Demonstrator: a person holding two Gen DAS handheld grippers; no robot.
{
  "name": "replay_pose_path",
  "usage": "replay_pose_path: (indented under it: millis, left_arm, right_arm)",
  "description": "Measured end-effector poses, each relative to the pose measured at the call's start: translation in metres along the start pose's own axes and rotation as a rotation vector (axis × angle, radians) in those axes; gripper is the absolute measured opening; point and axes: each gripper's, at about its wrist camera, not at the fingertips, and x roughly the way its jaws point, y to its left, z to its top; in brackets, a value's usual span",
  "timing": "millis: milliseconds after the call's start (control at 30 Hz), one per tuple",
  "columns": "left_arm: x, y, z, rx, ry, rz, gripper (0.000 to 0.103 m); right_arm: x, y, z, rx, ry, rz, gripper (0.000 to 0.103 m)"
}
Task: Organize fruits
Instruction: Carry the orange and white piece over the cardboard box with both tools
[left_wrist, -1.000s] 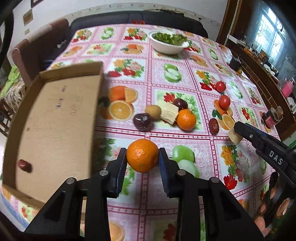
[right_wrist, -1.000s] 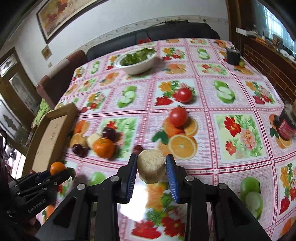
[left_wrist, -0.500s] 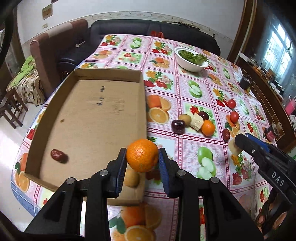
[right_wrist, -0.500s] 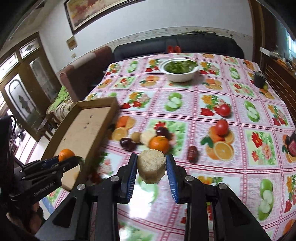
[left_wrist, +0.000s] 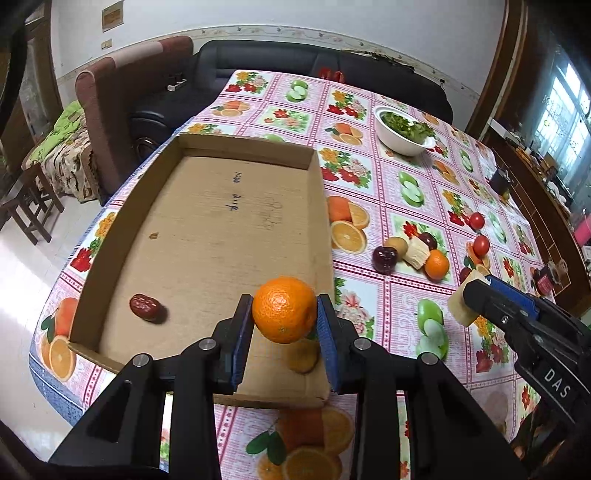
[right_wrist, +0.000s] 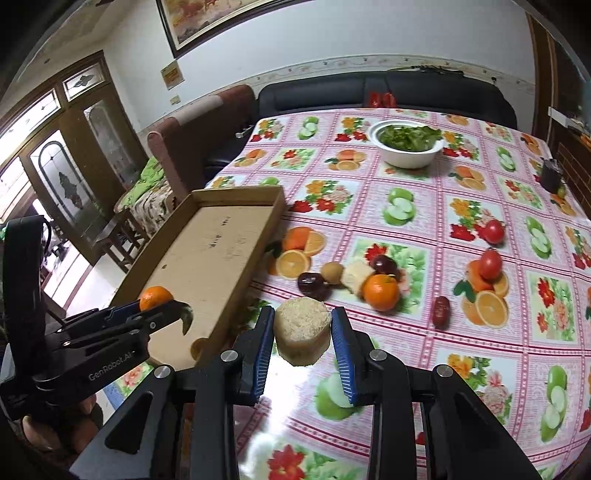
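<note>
My left gripper (left_wrist: 284, 323) is shut on an orange (left_wrist: 284, 314) and hangs over the near right corner of the cardboard tray (left_wrist: 207, 229). A red date (left_wrist: 146, 307) and a brownish round fruit (left_wrist: 303, 356) lie in the tray. My right gripper (right_wrist: 303, 332) is shut on a pale fibrous chunk (right_wrist: 302, 330), above the tablecloth just right of the tray (right_wrist: 210, 258). On the cloth beyond lie an orange (right_wrist: 381, 291), two dark plums (right_wrist: 313, 285), a kiwi (right_wrist: 331, 272), another pale chunk (right_wrist: 356, 275), a red date (right_wrist: 441, 311) and two tomatoes (right_wrist: 490, 263).
A white bowl of greens (right_wrist: 406, 144) stands at the far middle of the table and a dark cup (right_wrist: 551, 177) at the far right. A small jar (left_wrist: 546, 275) sits near the right edge. A sofa and an armchair line the far and left sides.
Both grippers have swung left towards the tray with their loads. The orange now hangs over the tray's near right corner, and the pale chunk has come close to the tray's right wall.
</note>
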Motion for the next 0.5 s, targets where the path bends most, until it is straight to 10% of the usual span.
replay_pose_path:
  millis: [500]
  left_arm:
    - [0.007, 0.034, 0.003, -0.054, 0.01, 0.043, 0.031]
  right_arm:
    - [0.021, 0.037, 0.009, -0.043, 0.024, 0.083, 0.032]
